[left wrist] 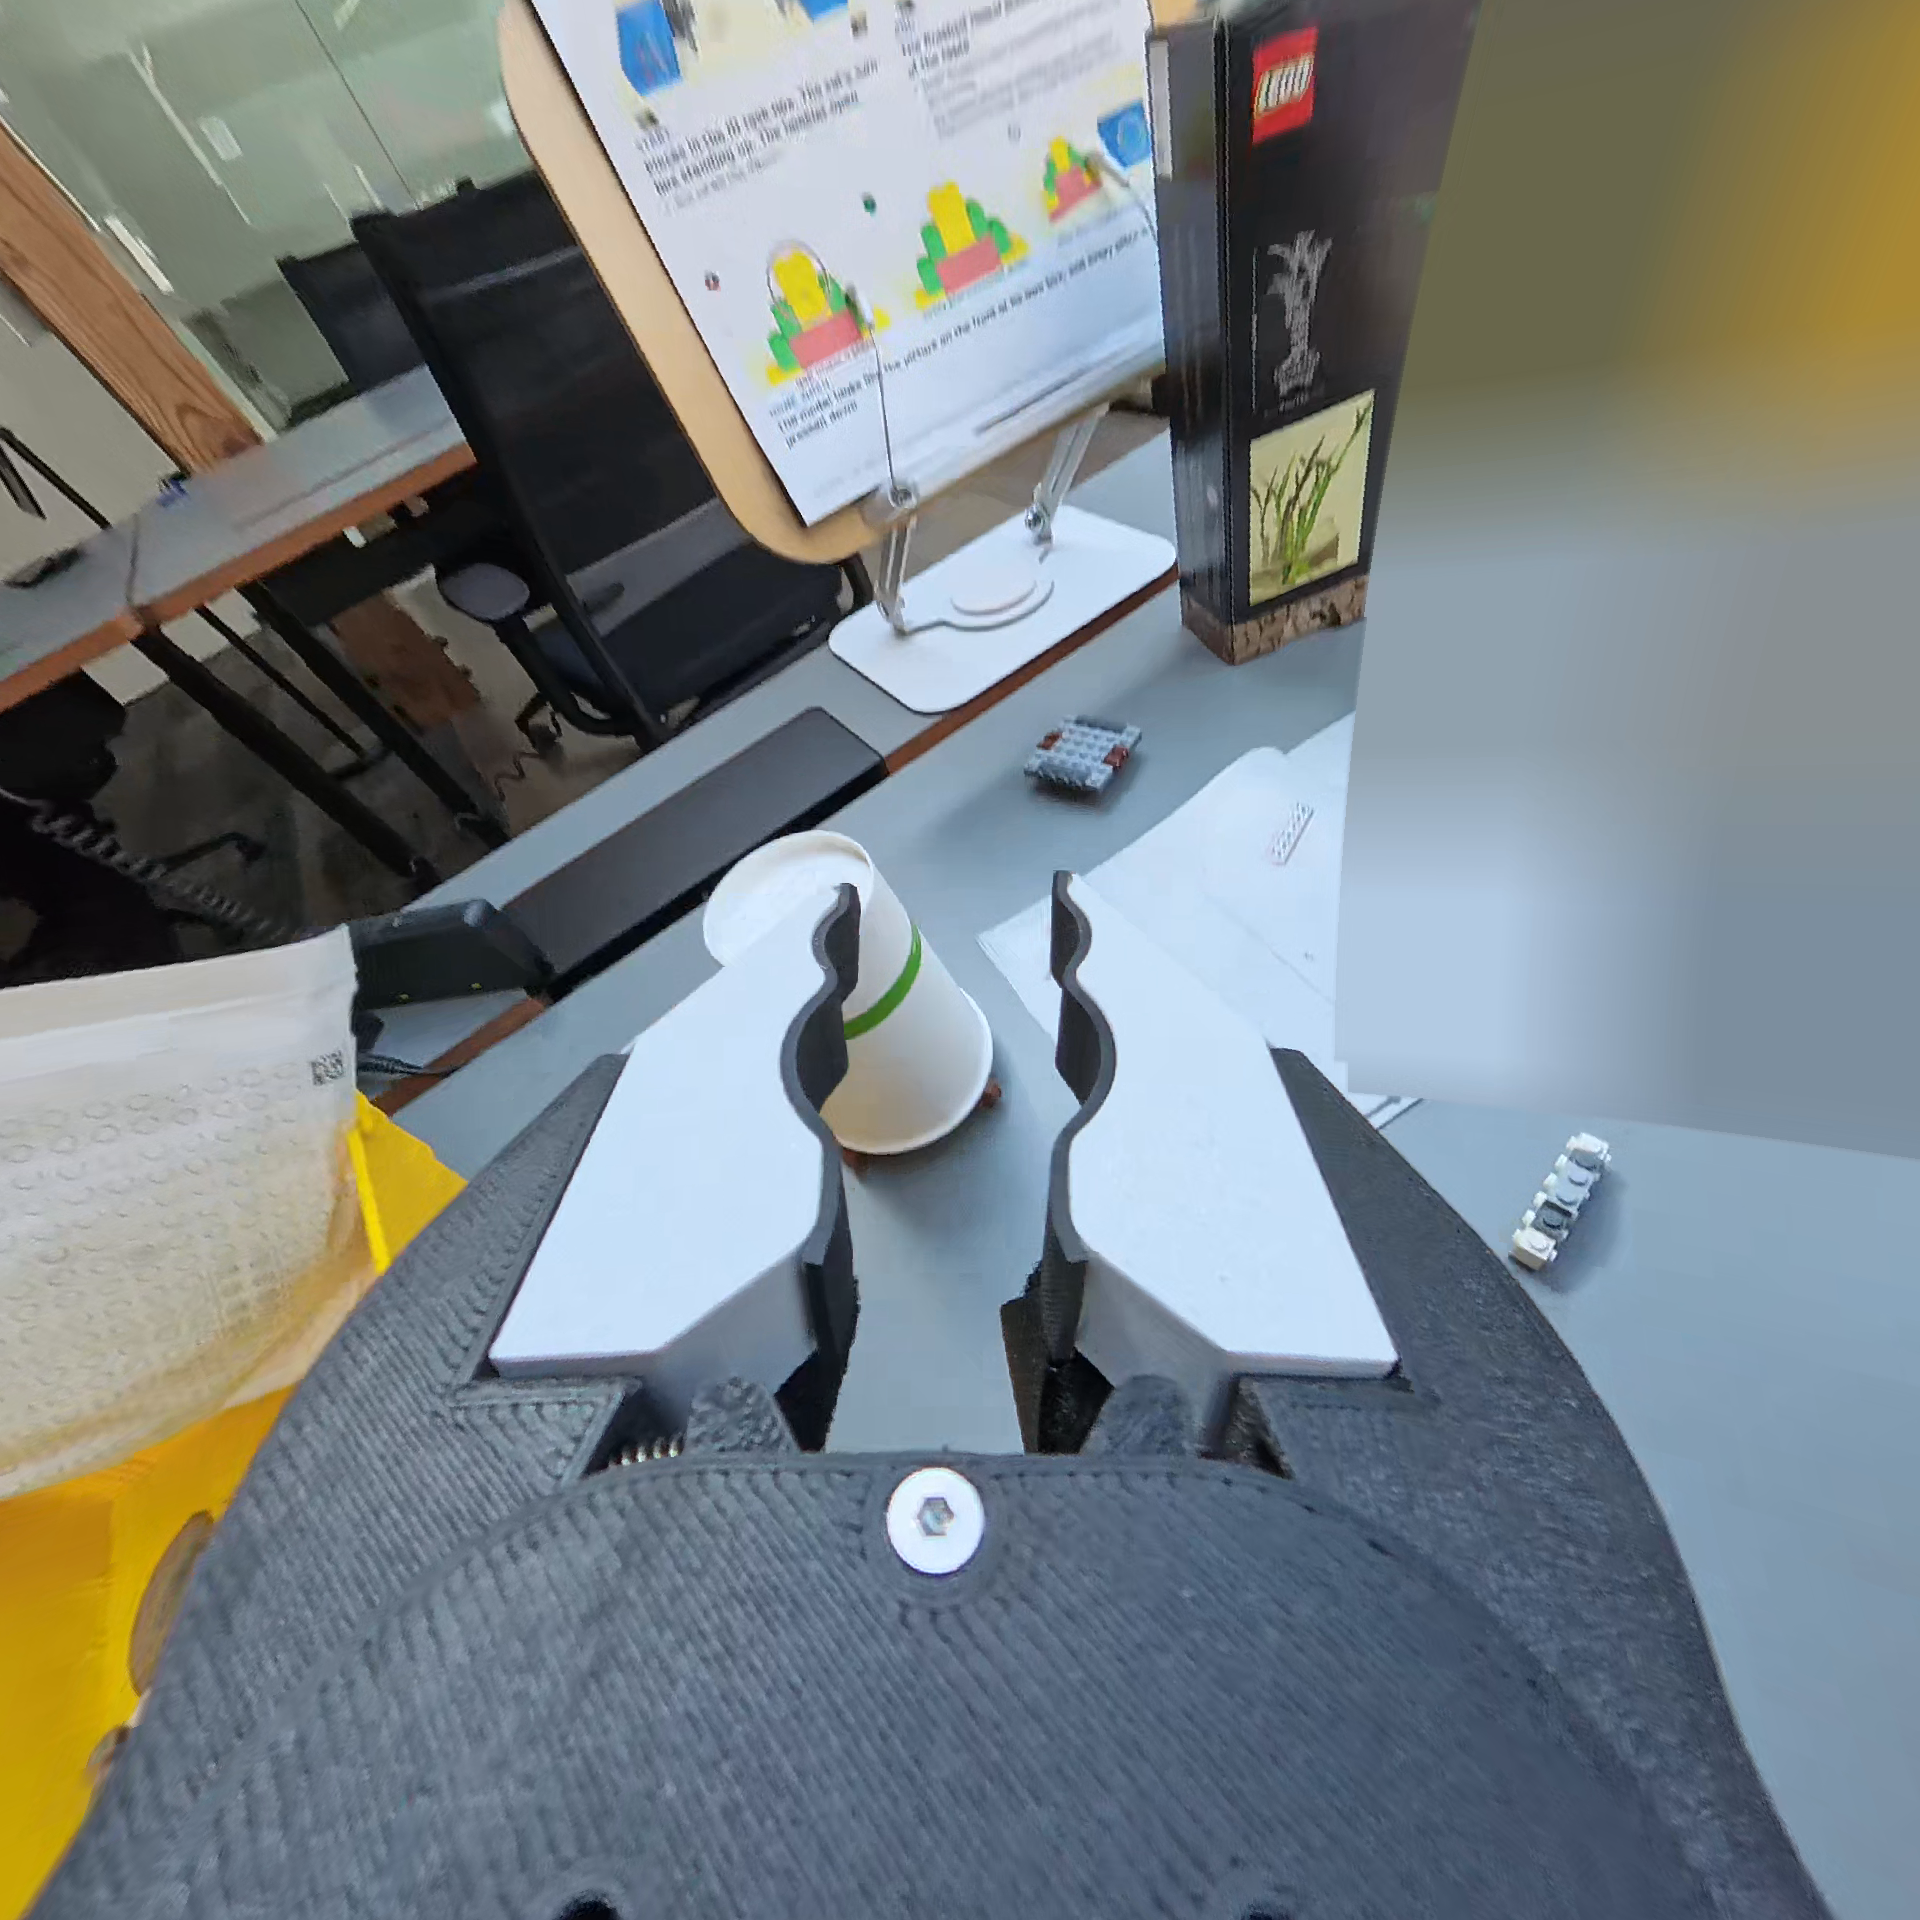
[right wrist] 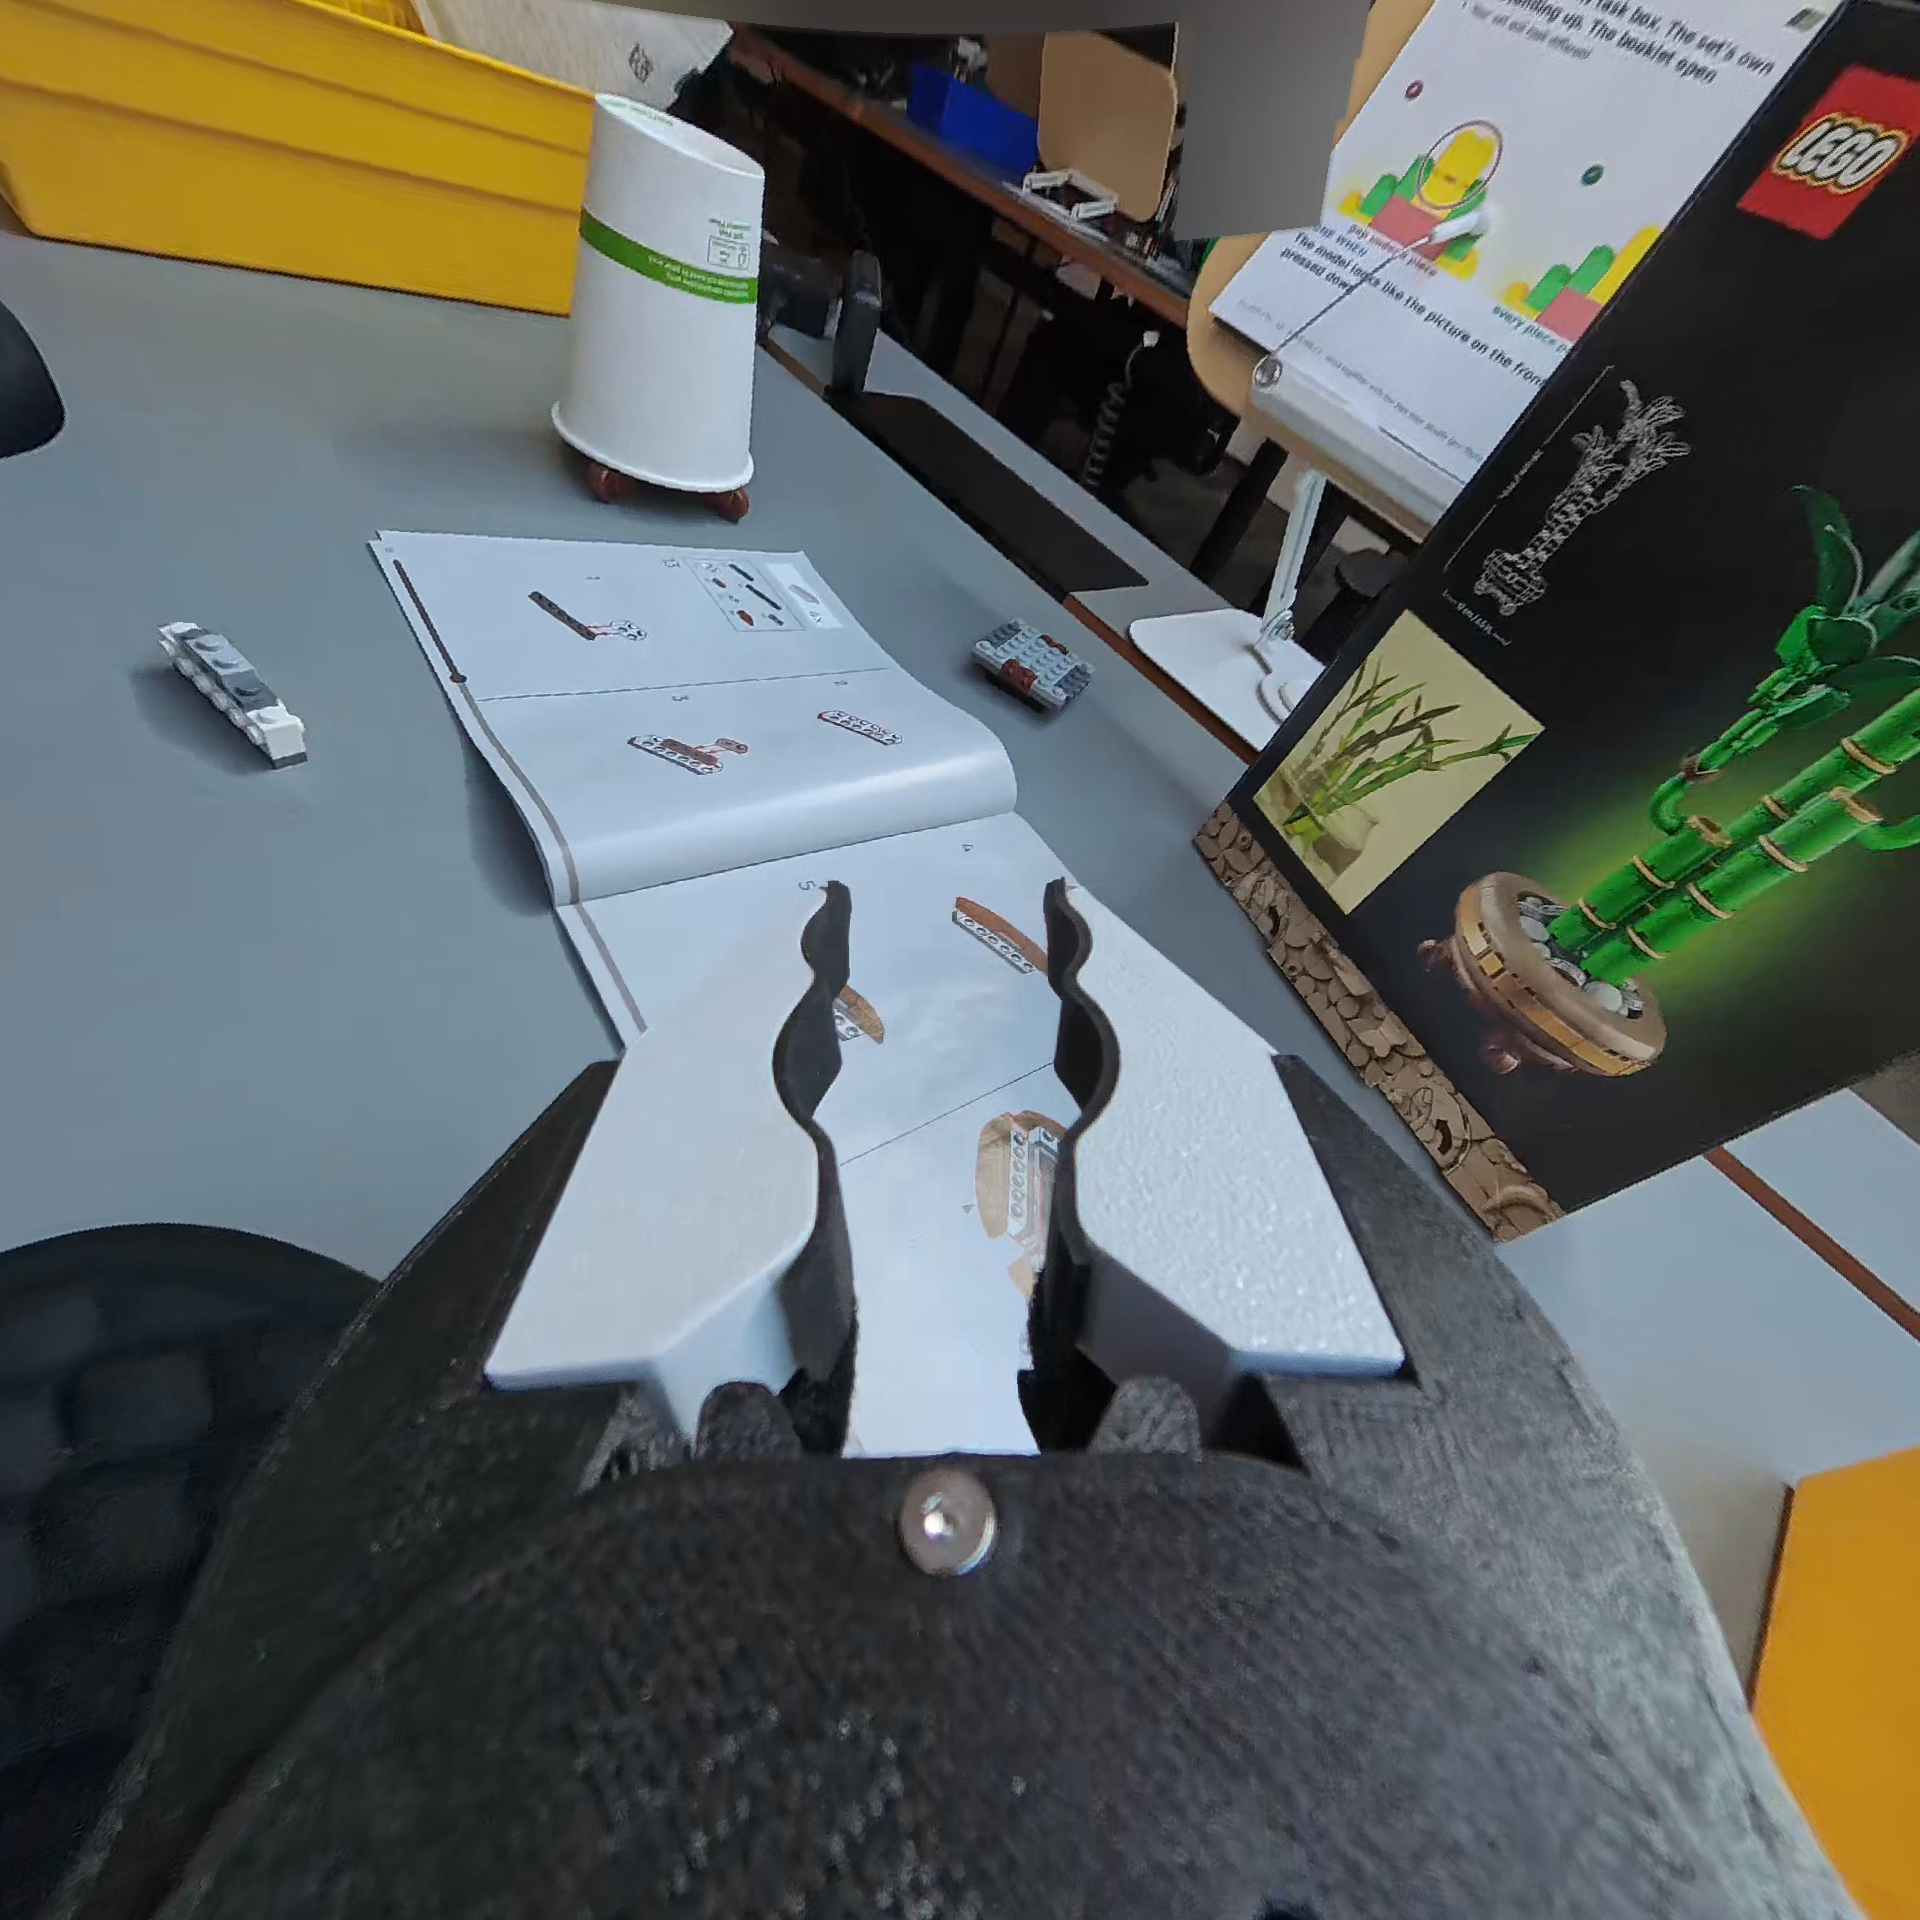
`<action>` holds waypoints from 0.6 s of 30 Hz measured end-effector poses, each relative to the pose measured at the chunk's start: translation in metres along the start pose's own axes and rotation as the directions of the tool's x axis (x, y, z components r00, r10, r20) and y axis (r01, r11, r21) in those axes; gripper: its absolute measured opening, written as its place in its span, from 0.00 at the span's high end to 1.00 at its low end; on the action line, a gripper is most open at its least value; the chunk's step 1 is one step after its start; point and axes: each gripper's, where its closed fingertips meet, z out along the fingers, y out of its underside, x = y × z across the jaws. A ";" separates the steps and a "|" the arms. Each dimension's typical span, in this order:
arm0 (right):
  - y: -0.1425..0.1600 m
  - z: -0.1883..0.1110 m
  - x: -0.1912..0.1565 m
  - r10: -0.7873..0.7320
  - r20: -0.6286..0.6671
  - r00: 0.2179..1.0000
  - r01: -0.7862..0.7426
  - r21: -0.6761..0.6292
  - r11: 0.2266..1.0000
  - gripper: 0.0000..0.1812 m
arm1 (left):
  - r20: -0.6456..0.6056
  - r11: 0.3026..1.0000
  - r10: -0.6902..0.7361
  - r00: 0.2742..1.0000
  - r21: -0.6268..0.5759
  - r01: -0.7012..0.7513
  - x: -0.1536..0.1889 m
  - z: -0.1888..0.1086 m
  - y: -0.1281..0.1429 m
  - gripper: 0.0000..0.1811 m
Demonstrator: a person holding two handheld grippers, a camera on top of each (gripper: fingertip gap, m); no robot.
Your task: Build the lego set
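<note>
My left gripper (left wrist: 954,896) is open and empty above the grey table, just short of an upside-down white paper cup (left wrist: 894,1023) with a green band that rests on small brown pieces. A long white and grey brick strip (left wrist: 1558,1200) lies to its right, and a grey studded plate assembly (left wrist: 1083,756) lies farther off. My right gripper (right wrist: 945,904) is open and empty over the open instruction booklet (right wrist: 727,727). That view also shows the cup (right wrist: 665,312), the strip (right wrist: 234,691) and the grey assembly (right wrist: 1032,663).
The black set box (right wrist: 1621,727) stands at the right, also in the left wrist view (left wrist: 1283,343). An instruction sheet on a white stand (left wrist: 883,239) stands at the table's far edge. A yellow bin (right wrist: 291,145) and a bag of parts (left wrist: 156,1195) sit at the left. Left tips to right tips: about 35 centimeters. About 15 centimeters separates my left fingertips from the cup (right wrist: 665,312).
</note>
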 end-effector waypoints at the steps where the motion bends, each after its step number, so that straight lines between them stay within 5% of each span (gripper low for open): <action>1: 0.002 0.002 0.002 -0.002 0.000 1.000 0.002 0.016 1.000 0.80 | 0.001 0.999 0.000 1.000 -0.038 0.000 0.003 0.005 0.007 0.80; 7: 0.004 0.001 -0.011 -0.046 0.058 0.997 0.044 0.028 0.999 0.80 | 0.014 0.992 -0.009 1.000 -0.123 0.011 0.006 0.019 0.028 0.81; 18: -0.009 -0.005 -0.004 -0.077 -0.028 0.997 0.079 0.078 0.994 0.80 | 0.020 0.997 -0.073 0.997 -0.028 0.073 -0.005 0.009 0.029 0.82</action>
